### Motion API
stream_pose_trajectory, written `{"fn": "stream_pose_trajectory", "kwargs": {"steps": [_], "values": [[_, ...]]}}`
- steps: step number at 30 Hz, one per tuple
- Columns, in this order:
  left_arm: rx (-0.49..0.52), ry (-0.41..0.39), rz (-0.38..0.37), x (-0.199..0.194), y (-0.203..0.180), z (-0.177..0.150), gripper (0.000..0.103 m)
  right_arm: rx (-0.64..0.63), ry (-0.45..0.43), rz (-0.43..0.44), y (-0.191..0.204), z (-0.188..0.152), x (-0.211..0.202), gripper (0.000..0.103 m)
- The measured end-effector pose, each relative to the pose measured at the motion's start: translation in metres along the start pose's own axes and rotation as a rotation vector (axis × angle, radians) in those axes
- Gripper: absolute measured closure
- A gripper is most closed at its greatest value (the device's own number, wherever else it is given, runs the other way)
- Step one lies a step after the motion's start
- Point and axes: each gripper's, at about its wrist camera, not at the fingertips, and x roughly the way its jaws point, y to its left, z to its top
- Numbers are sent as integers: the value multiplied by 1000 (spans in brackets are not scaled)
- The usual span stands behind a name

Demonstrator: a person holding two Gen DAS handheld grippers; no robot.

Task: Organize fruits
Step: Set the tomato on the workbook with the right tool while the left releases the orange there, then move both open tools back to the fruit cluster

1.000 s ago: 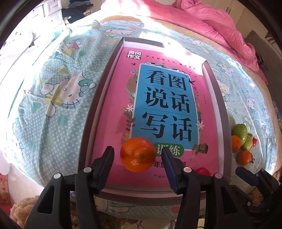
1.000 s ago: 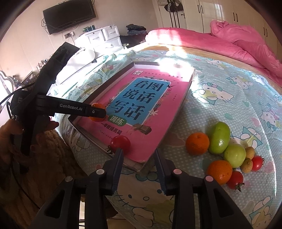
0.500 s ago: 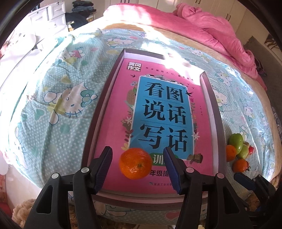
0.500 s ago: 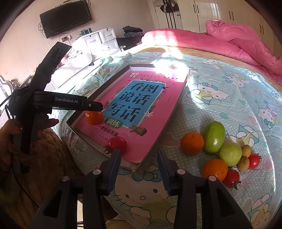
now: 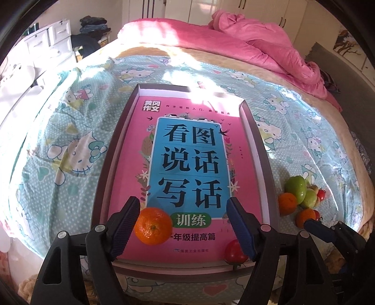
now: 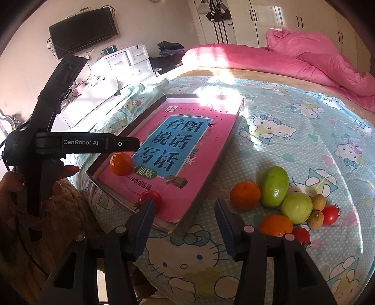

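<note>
While the left gripper (image 5: 182, 223) is hanging over the near end of the tray (image 5: 110, 164), its fingers have just been spreading and are now standing well apart, with the orange (image 5: 153, 226) lying loose beside the left finger on the pink book (image 5: 187, 145) that is filling the tray. A red tomato (image 5: 234, 252) is sitting at the tray's near right corner. The right gripper (image 6: 185, 223) is hovering just off that corner, its fingers also having just been parting and gripping nothing; the tomato is showing behind its left finger. To the right of the tray, the remaining fruit is lying in a cluster on the bed (image 6: 304, 140): two oranges (image 6: 245, 196), two green fruits (image 6: 274, 186), small brown ones (image 6: 317, 203) and more tomatoes (image 6: 330, 214). A cartoon-cat sheet in pale blue is covering the bed, with a pink quilt (image 6: 293, 58) bunched at the far side. White drawers (image 6: 126, 58), a wall television (image 6: 83, 31) and white wardrobes (image 6: 281, 21) are lining the sunlit room. A hand (image 6: 56, 178) is gripping the left tool's handle.
</note>
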Motion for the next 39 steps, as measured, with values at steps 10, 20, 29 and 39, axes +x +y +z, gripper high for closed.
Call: {"fn": "stream_pose_trajectory", "kwargs": {"steps": [10,20,29,39], "values": [[32,-15,-11,-2,-11,1,25,30,-17,-16,-10,2,-7,50],[71,-16,-22,-2,-28,-2,26,82,-51,-48,-28,4,-16,42],[133,-22,-38,-4,-50,-7,25,132,-70,-78,-42,1,-25,38],[192,-27,-67,-5,-77,-16,25,163,-102,-116,-58,-1,-38,38]]}}
